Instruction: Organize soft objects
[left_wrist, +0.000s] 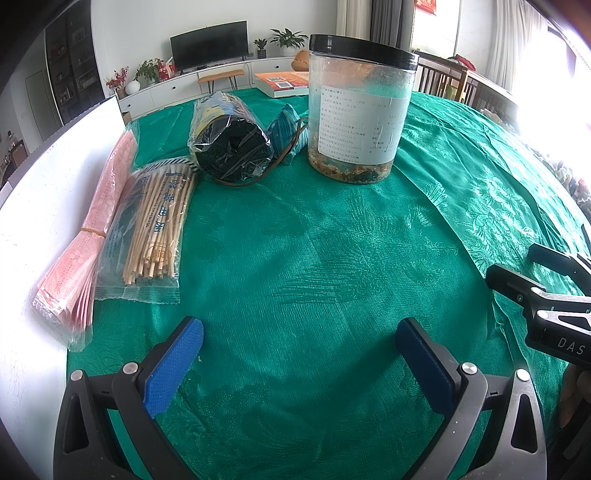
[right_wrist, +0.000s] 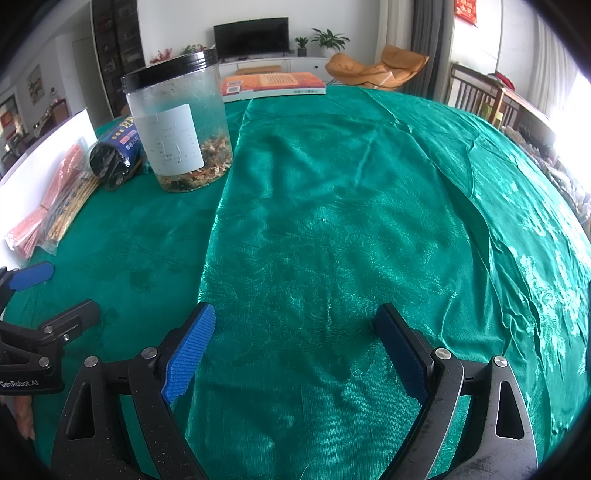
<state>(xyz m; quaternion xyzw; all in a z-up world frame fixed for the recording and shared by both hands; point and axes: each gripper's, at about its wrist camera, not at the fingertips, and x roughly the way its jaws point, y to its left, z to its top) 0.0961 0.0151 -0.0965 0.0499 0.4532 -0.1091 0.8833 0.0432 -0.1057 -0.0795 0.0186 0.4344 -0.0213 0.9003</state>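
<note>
A green patterned cloth (right_wrist: 332, 229) lies spread over the right part of the table, its straight left edge running toward me; it also shows in the left wrist view (left_wrist: 480, 192). A green tablecloth (left_wrist: 295, 240) lies beneath. My right gripper (right_wrist: 295, 332) is open and empty, low over the near part of the cloth. My left gripper (left_wrist: 299, 332) is open and empty over the tablecloth, left of the cloth's edge. Each gripper shows at the edge of the other's view.
A clear jar with a black lid (left_wrist: 360, 110) stands at the back. Left of it lie a black plastic-wrapped roll (left_wrist: 231, 140), a bag of wooden sticks (left_wrist: 155, 225) and a pink packet (left_wrist: 92, 240). A white board (left_wrist: 40, 206) borders the left. A book (right_wrist: 273, 85) lies far back.
</note>
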